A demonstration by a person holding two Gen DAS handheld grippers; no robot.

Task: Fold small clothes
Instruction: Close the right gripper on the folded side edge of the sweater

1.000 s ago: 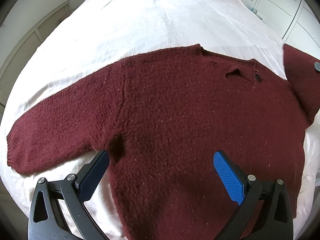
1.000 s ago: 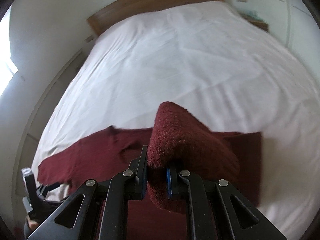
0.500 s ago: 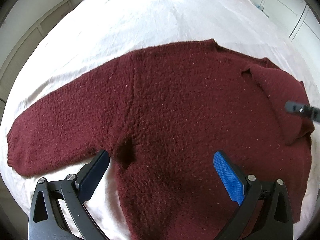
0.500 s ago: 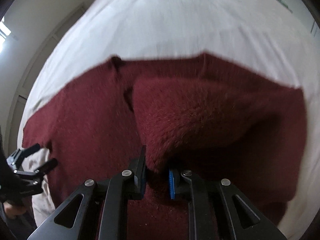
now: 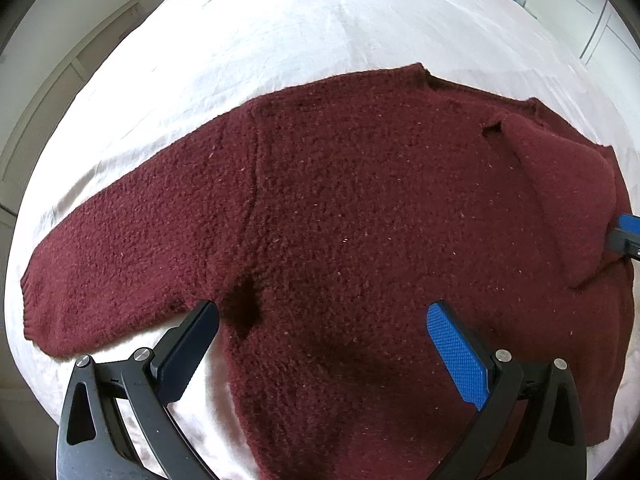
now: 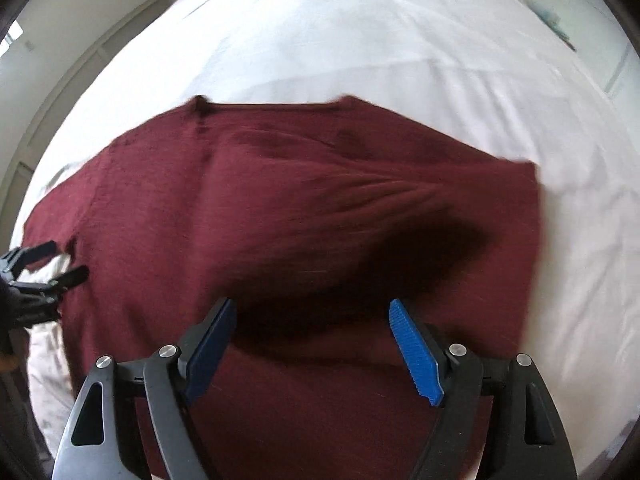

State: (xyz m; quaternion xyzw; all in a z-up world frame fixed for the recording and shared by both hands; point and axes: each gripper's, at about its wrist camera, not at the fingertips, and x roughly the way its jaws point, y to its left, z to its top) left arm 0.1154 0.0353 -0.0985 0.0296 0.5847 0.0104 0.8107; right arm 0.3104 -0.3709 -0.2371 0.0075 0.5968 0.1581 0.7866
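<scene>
The fuzzy dark-red knitted sweater [image 5: 360,220] lies flat across the near part of the white-sheeted bed [image 5: 320,20], one sleeve stretched out to the left, the other folded over onto the body at the right. Beyond its collar the sheet runs bare to the far end, open room for a tool to pass. A narrow strip of bare sheet shows below the outstretched sleeve. The left tool [image 5: 324,332] hangs spread over the sweater's side near the armpit, nothing between its pads. The right tool [image 6: 312,340], jaws opening, stands over the folded sleeve, clear of it. Pale panelled walls [image 5: 68,80] bound the bed's left side.
</scene>
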